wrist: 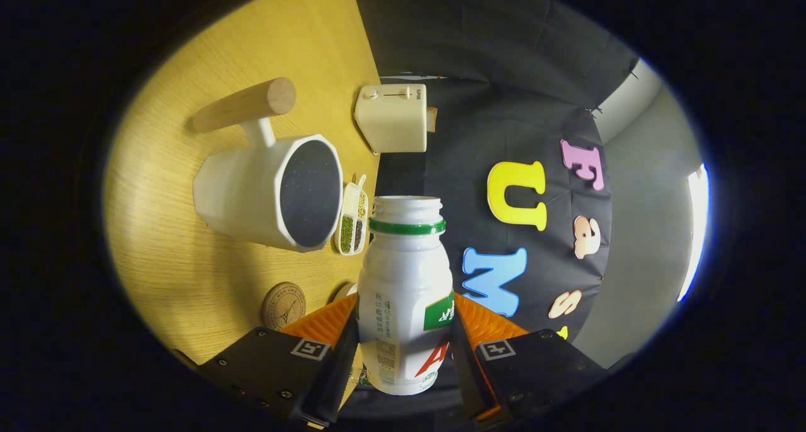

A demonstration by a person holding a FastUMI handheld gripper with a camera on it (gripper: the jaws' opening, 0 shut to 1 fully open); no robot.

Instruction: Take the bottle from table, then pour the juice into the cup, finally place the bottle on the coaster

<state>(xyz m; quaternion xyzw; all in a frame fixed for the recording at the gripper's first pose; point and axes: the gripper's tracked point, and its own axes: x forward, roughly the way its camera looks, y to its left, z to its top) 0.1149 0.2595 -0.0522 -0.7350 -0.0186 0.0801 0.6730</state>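
A white bottle (pixel 405 293) with a green neck ring and an open mouth sits between my fingers, and my gripper (pixel 406 318) is shut on its body. The view is rolled, so the bottle lies on its side relative to the wooden table (pixel 189 262). A white faceted cup (pixel 252 196) with a wooden handle (pixel 245 104) stands on the table, its dark inside showing. The bottle's mouth is beside and a little above the cup's rim, apart from it. A round wooden coaster (pixel 283 306) lies on the table close to one finger.
A cream toaster (pixel 391 118) stands at the table's far edge beyond the cup. A small white tray of beans (pixel 352 221) lies between the cup and the bottle's neck. A small pale round thing (pixel 346 290) peeks out beside the coaster. The black cloth wall is behind.
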